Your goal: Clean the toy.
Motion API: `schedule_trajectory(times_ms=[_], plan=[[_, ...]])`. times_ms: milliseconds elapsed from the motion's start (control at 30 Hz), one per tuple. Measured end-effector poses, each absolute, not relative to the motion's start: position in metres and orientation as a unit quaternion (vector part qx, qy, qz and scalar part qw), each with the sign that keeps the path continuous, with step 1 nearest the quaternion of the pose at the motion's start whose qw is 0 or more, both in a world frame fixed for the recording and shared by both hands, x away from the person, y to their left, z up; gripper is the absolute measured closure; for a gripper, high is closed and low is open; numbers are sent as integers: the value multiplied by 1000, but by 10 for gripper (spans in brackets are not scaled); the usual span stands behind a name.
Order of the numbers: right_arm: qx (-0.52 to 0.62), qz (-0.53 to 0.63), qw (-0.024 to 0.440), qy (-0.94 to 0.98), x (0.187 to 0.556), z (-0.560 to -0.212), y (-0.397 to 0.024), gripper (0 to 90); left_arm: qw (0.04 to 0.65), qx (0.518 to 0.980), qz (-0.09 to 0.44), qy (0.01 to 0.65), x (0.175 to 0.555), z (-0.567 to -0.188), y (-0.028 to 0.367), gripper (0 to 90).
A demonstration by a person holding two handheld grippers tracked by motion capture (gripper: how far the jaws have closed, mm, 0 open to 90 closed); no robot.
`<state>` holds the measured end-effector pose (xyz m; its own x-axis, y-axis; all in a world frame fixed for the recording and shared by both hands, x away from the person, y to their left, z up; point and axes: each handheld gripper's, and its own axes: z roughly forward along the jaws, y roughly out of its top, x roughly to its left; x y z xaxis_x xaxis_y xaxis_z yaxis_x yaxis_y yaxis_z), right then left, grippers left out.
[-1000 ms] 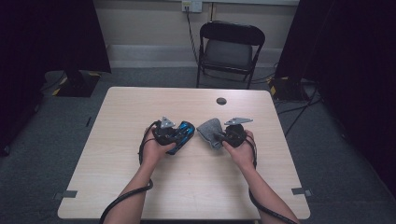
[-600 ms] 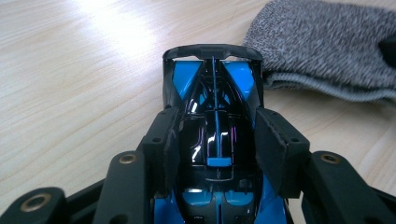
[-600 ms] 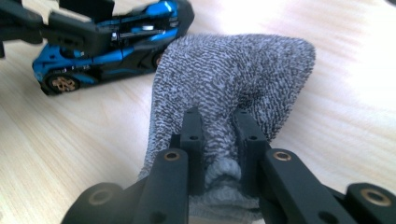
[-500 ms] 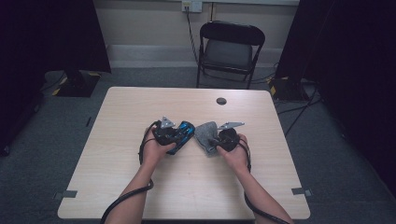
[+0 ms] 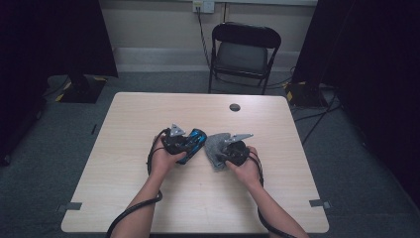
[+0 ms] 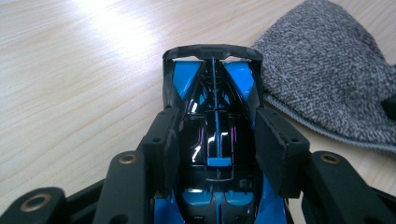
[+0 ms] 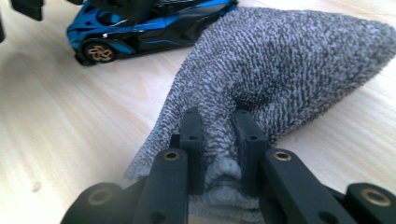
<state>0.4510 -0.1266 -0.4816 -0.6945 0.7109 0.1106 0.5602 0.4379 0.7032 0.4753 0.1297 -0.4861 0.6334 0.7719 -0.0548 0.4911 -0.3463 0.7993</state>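
Two tools busy, left tool [image 6: 215, 149] clamping blue toy car [image 6: 215, 107], its nose hidden, right tool [image 7: 219, 135] pinching grey cloth [image 7: 289, 65]

Blue-and-black toy car [image 6: 215, 135] (gold wheels), speckled grey knit cloth [image 7: 289, 70], pale wood-grain table [image 5: 148, 114].

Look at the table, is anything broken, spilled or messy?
Nothing looks broken or spilled. The left gripper holds the blue and black toy car flat on the table. The right gripper pinches the grey knitted cloth, which is bunched where it is pinched, right beside the car.
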Motion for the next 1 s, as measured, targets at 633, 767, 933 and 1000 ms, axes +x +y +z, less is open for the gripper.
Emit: schedule_trajectory(times_ms=[633, 767, 933, 1000], plan=[[343, 391, 77, 851, 430, -483, -109, 772, 413, 803, 169, 395, 476, -486, 129, 512], [336, 398, 69, 851, 424, -484, -104, 772, 412, 804, 170, 393, 475, -486, 130, 513], [324, 403, 62, 854, 418, -484, -97, 772, 411, 805, 171, 391, 475, -486, 130, 513], [319, 404, 62, 855, 416, -485, -95, 772, 412, 805, 171, 391, 475, -486, 130, 513]])
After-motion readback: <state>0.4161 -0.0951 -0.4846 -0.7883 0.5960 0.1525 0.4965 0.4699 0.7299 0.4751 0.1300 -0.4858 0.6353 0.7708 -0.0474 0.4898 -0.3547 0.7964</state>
